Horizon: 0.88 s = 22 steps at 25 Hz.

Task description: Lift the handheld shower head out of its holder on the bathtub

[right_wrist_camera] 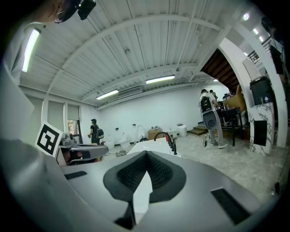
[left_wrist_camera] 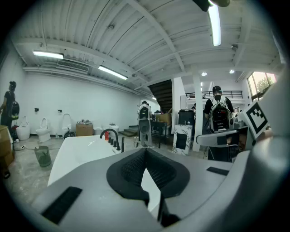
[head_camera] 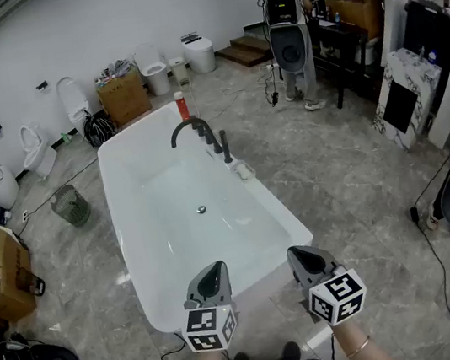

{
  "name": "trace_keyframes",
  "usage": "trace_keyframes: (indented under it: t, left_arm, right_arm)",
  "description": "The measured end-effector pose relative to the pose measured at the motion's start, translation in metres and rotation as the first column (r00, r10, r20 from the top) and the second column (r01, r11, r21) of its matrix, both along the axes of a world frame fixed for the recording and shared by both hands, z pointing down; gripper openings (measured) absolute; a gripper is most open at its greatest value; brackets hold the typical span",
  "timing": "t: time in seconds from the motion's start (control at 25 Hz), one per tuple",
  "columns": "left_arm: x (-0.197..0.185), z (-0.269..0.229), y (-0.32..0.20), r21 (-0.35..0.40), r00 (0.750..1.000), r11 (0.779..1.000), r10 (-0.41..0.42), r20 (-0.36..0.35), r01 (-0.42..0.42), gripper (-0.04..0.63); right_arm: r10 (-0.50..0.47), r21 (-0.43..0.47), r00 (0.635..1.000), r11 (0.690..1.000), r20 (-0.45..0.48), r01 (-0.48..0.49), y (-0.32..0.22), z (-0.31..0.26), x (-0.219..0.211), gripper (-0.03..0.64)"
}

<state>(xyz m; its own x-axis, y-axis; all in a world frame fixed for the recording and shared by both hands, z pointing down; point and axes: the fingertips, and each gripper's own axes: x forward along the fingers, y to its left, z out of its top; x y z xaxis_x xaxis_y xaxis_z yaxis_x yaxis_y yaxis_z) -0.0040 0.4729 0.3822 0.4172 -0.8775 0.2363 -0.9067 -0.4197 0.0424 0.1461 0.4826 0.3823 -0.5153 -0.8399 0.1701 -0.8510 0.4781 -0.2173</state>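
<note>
The white bathtub [head_camera: 125, 234] stands in the middle of the floor. A black curved faucet [head_camera: 187, 126] rises from its far right rim. Beside the faucet, the black handheld shower head [head_camera: 224, 146] stands upright in its holder; it also shows small in the left gripper view [left_wrist_camera: 122, 144] and the right gripper view [right_wrist_camera: 175, 147]. My left gripper [head_camera: 216, 272] and right gripper [head_camera: 301, 256] hover side by side over the tub's near end, far from the shower head. Each one's jaws meet at the tips with nothing between them [left_wrist_camera: 146, 150] [right_wrist_camera: 146, 154].
A red bottle [head_camera: 181, 105] stands on the tub's far rim. A wire bin [head_camera: 69, 205], cardboard boxes [head_camera: 0, 272] and toilets [head_camera: 36, 149] lie to the left. A person with a backpack [head_camera: 288, 27] stands at the back right. Cables [head_camera: 433, 251] trail over the floor.
</note>
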Motion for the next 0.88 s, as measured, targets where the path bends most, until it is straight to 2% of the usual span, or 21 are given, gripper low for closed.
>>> trace_keyframes:
  t: [0.32, 0.56, 0.88]
  left_arm:
    - [0.025, -0.005, 0.005, -0.004, 0.999, 0.999, -0.043, -0.003, 0.043, 0.020]
    - [0.034, 0.000, -0.002, -0.016, 0.998, 0.998, -0.056, 0.011, 0.056, 0.020]
    - [0.017, 0.029, -0.091, -0.034, 0.998, 0.997, -0.065, 0.020, 0.066, 0.020]
  right_arm:
    - [-0.034, -0.002, 0.999, 0.999, 0.022, 0.034, 0.008, -0.007, 0.029, 0.006]
    - [-0.026, -0.014, 0.999, 1.000, 0.046, 0.027, -0.001, 0.001, 0.043, 0.008]
    - [-0.049, -0.056, 0.997, 0.997, 0.052, 0.052, -0.085, 0.036, 0.021, 0.067]
